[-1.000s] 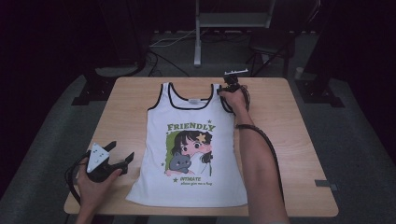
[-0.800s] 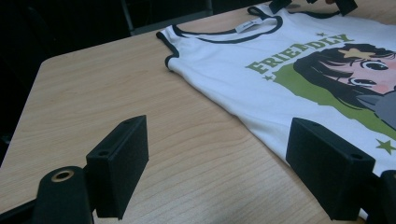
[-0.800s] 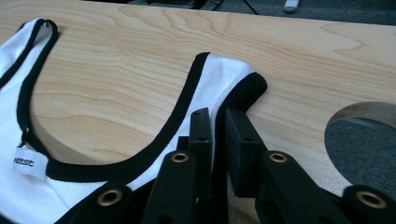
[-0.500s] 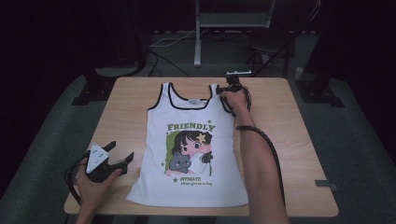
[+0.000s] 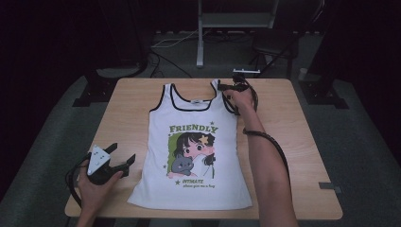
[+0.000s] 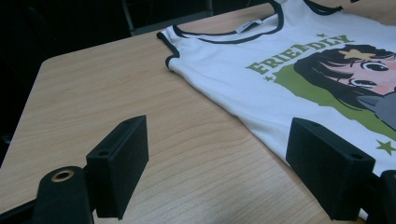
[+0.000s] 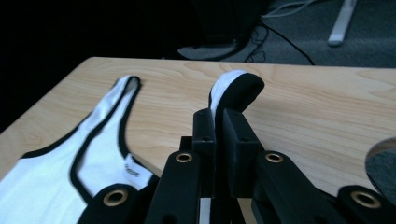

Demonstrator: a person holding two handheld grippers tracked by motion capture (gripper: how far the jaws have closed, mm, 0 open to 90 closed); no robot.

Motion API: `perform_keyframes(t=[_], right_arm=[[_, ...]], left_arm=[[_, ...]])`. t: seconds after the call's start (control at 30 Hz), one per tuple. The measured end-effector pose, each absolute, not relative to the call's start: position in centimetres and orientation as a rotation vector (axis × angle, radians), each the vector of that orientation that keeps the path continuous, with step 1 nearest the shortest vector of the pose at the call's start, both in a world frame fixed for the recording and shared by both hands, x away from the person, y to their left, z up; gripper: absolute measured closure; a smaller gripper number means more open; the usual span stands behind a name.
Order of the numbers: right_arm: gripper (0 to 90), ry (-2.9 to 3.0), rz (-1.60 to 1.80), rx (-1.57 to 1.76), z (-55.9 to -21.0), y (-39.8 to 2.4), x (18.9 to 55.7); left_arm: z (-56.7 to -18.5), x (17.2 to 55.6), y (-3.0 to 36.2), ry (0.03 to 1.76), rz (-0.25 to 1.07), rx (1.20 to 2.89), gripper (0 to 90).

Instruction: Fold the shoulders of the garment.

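A white tank top (image 5: 194, 142) with black trim and a green "FRIENDLY" cartoon print lies flat on the wooden table (image 5: 132, 109), neck toward the far edge. My right gripper (image 5: 223, 87) is at the top's far right shoulder strap. In the right gripper view the jaws (image 7: 218, 130) are shut on that strap (image 7: 238, 86), which curls up over them, lifted a little off the wood. The other strap (image 7: 126, 88) lies flat. My left gripper (image 5: 123, 153) rests open by the hem's left corner, and its jaws (image 6: 224, 163) stand wide over bare wood beside the top's edge (image 6: 243, 79).
Bare wood runs along both sides of the top, wider on the left. Behind the table's far edge stand a metal stand's legs (image 5: 201, 42), cables (image 5: 163, 59) and dark furniture on a grey floor. A cable (image 5: 269, 139) trails along my right forearm.
The right hand has risen slightly at the far right strap, and the strap end has come up off the table. The left gripper has stayed put.
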State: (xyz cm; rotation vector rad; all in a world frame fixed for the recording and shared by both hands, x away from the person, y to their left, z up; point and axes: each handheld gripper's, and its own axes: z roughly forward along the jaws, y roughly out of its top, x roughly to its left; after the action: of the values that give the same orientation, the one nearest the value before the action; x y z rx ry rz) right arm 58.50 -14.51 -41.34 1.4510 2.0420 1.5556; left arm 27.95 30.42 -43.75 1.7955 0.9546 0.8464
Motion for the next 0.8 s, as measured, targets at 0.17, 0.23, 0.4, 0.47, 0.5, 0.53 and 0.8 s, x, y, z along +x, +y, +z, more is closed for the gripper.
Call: perform_keyframes(t=[0.17,0.23,0.4,0.47,0.5,0.53,0.8], right_arm=[[84.6,2.059,1.573,1.391,-40.8,-14.1,57.6],[84.6,2.069,1.577,1.364,-40.5,-13.9,57.1],[83.9,2.103,1.568,1.286,-39.9,-13.4,56.1],[83.8,2.116,1.567,1.256,-39.7,-13.3,55.7],[83.6,2.123,1.564,1.244,-39.6,-13.2,55.5],[83.5,2.133,1.557,1.226,-39.6,-13.1,55.3],[82.5,2.221,1.532,1.095,-39.1,-12.6,54.1]], left_arm=[[-43.8,27.9,30.4,0.956,0.848,1.793,21.0],[-43.8,27.9,30.4,0.955,0.848,1.793,21.0],[-43.8,27.9,30.3,0.956,0.846,1.793,21.0],[-43.8,27.9,30.3,0.955,0.847,1.795,21.0],[-43.8,27.9,30.3,0.954,0.848,1.797,21.0],[-43.8,27.9,30.3,0.953,0.849,1.799,21.0],[-43.8,27.9,30.3,0.951,0.853,1.796,21.0]])
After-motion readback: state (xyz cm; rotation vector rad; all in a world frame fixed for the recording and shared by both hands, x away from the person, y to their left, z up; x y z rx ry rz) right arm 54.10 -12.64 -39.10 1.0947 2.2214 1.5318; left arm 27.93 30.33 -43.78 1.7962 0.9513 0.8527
